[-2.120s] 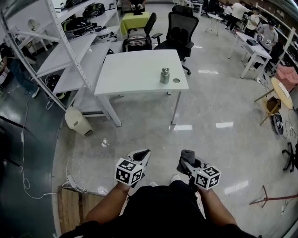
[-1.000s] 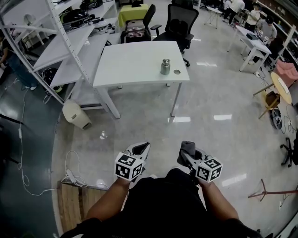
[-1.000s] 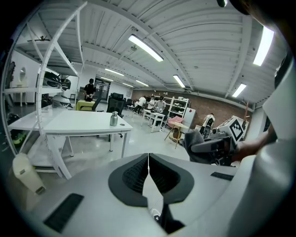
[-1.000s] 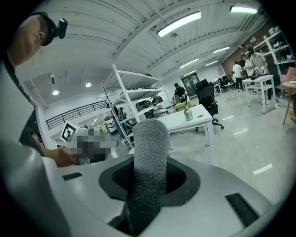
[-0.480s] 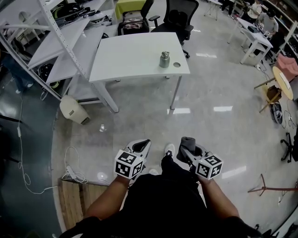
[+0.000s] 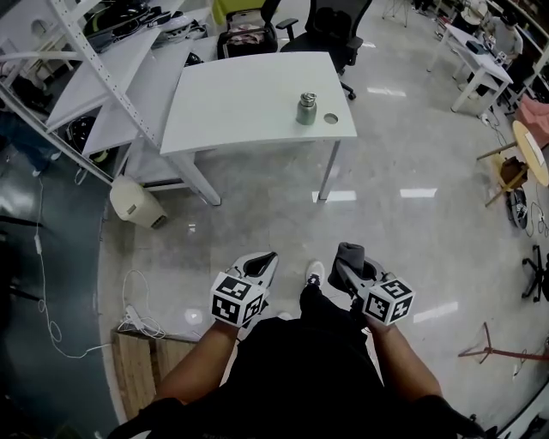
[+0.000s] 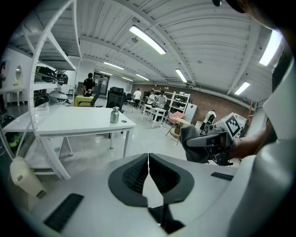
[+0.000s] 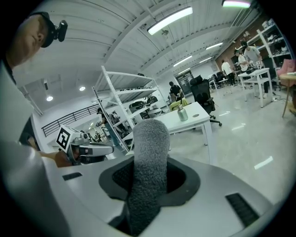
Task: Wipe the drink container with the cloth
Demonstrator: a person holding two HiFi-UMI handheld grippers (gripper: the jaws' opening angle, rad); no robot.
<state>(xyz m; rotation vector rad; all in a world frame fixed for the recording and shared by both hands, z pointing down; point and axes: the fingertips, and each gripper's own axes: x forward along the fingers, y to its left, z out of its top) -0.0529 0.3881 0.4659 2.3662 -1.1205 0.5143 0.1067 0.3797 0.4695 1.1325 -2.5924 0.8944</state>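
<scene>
Drink container (image 6: 306, 109) upright on white table (image 6: 240, 103), perhaps lid (image 6: 331, 118) beside; glossy floor (image 6: 257, 214).

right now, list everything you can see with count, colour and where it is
table: one, white, ahead across the floor
drink container: one, metallic grey, upright near the table's right front corner
round disc: one, pale, on the table just right of the container; what it is can't be told
office chairs: two, black, behind the table
shelving rack: one, white, left of the table
bin: one, beige, on the floor by the rack
cable: one, white, on the floor at left
pallet: one, wooden, bottom left
cloth: one, grey, clamped in the right gripper
left gripper: one, white, shut and empty
right gripper: one, white, shut on the cloth
</scene>
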